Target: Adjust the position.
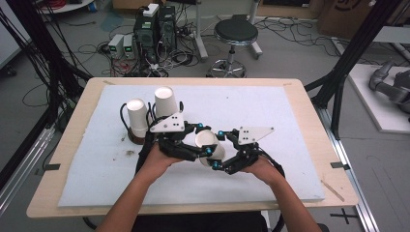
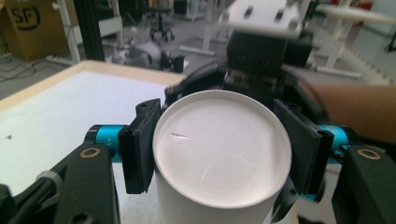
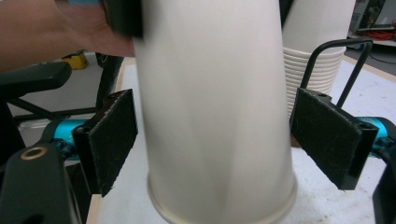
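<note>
In the middle of the high view the left gripper [image 1: 205, 145] squeezes the white cup [image 1: 209, 146] near its base, while the right gripper [image 1: 223, 153] has its jaws open around the cup's side

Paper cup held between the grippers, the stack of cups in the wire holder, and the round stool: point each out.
paper cup [image 2: 219, 149]: left gripper view, on its flat white base.
stack of cups [image 3: 310, 65]: right gripper view, on the ribbed rims.
stool [image 1: 236, 31]: high view, on the black seat.
</note>
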Available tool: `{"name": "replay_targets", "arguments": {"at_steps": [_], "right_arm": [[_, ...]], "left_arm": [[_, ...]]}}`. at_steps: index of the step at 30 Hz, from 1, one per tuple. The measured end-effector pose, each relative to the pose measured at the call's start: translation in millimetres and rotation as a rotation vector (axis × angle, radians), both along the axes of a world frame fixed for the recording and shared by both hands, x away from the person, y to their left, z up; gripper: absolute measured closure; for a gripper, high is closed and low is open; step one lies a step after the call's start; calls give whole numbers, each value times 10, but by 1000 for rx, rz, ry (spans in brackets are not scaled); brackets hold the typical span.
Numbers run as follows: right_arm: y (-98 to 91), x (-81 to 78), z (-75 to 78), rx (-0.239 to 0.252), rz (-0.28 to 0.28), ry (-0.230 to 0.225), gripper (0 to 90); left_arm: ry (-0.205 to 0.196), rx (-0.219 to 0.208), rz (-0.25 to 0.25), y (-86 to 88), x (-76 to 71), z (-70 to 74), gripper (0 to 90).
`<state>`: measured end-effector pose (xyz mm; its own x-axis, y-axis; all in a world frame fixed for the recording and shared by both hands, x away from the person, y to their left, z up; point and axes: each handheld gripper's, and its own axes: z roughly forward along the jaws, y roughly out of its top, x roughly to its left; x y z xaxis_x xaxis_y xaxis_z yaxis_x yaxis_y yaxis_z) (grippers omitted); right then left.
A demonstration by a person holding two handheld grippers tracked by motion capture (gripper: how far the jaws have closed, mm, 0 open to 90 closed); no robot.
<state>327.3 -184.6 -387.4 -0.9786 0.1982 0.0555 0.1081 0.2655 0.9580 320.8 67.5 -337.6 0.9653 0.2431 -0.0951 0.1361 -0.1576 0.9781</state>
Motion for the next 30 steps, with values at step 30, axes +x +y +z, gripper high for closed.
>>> {"name": "replay_targets", "arguments": {"at_steps": [30], "right_arm": [[-4, -11, -32, 12, -4, 14, 161]], "left_arm": [[29, -34, -30, 91, 19, -1, 353]]}}
